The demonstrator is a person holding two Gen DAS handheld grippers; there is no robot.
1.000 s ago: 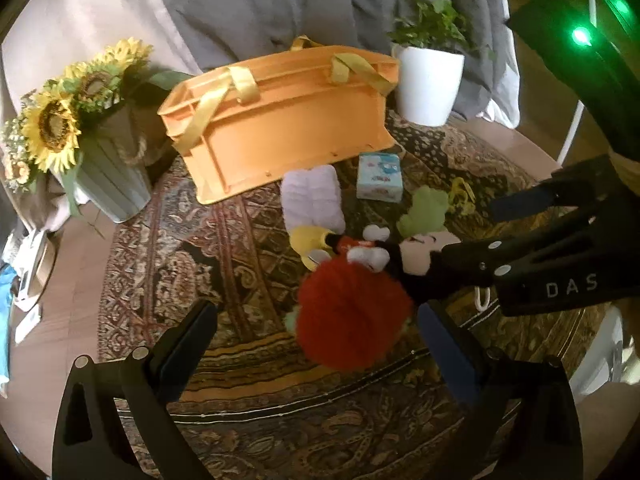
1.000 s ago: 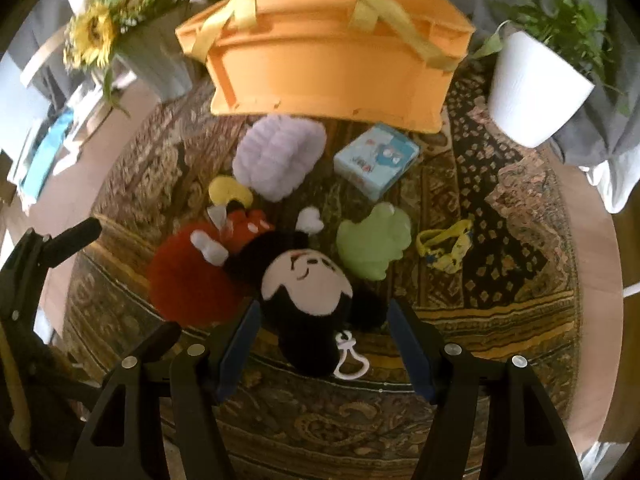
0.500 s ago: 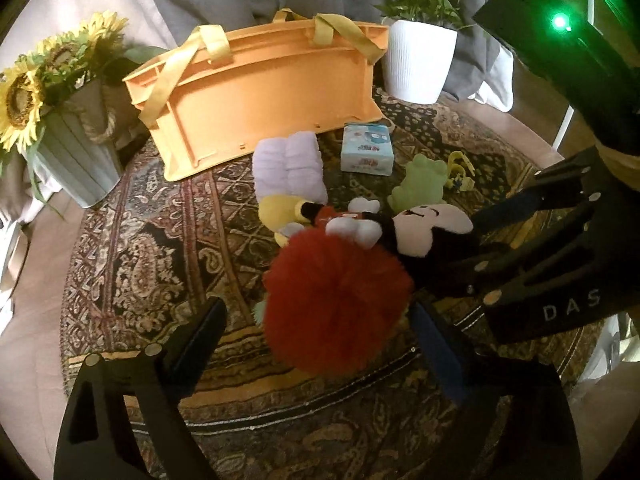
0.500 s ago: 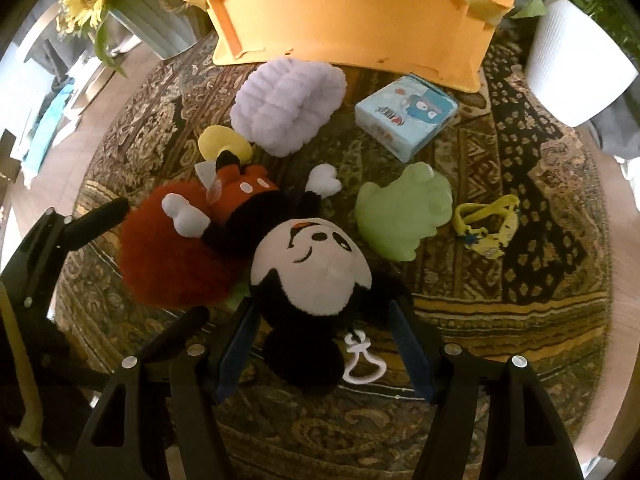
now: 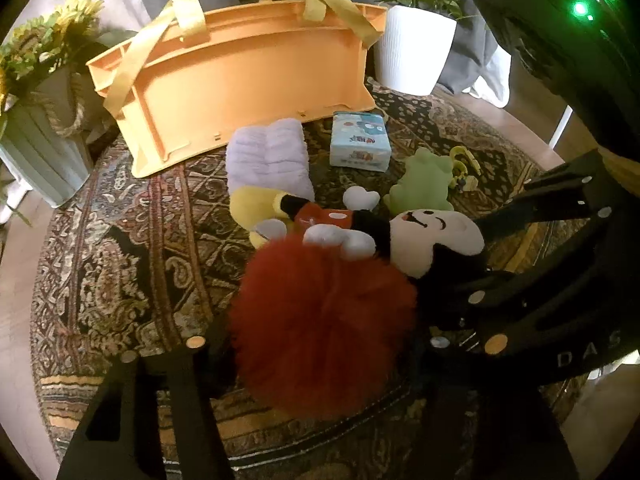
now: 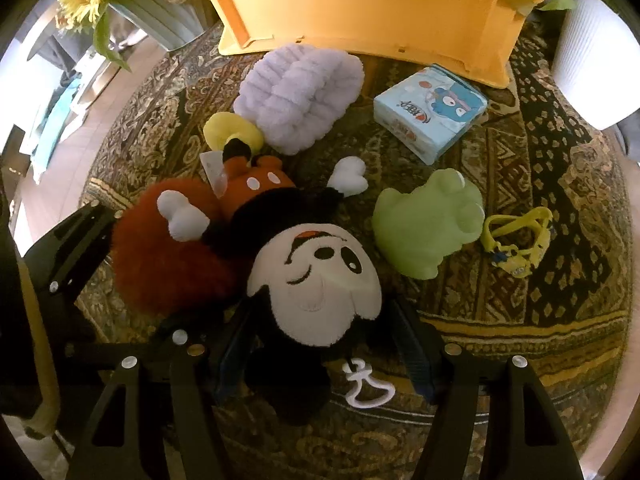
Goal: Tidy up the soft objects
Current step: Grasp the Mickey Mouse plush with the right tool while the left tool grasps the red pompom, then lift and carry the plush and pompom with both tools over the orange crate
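Observation:
A red fluffy pom-pom (image 5: pixel 324 316) lies on the patterned rug, between the open jaws of my left gripper (image 5: pixel 320 344). A Mickey Mouse plush (image 6: pixel 316 280) lies beside it, its head between the open jaws of my right gripper (image 6: pixel 324 344). The pom-pom also shows in the right wrist view (image 6: pixel 168 256). Behind them lie a lilac fluffy item (image 6: pixel 300 88), a green soft toy (image 6: pixel 428 224), a tissue pack (image 6: pixel 432 108) and a yellow keychain (image 6: pixel 516 244). An orange basket (image 5: pixel 248 84) with yellow handles stands at the back.
A sunflower vase (image 5: pixel 36 120) stands at the left of the rug and a white plant pot (image 5: pixel 412 52) at the back right. A grey cloth hangs behind. Wooden floor surrounds the round rug (image 5: pixel 120 248).
Both grippers have moved forward and down. The pom-pom now sits between the left jaws and Mickey's head between the right jaws.

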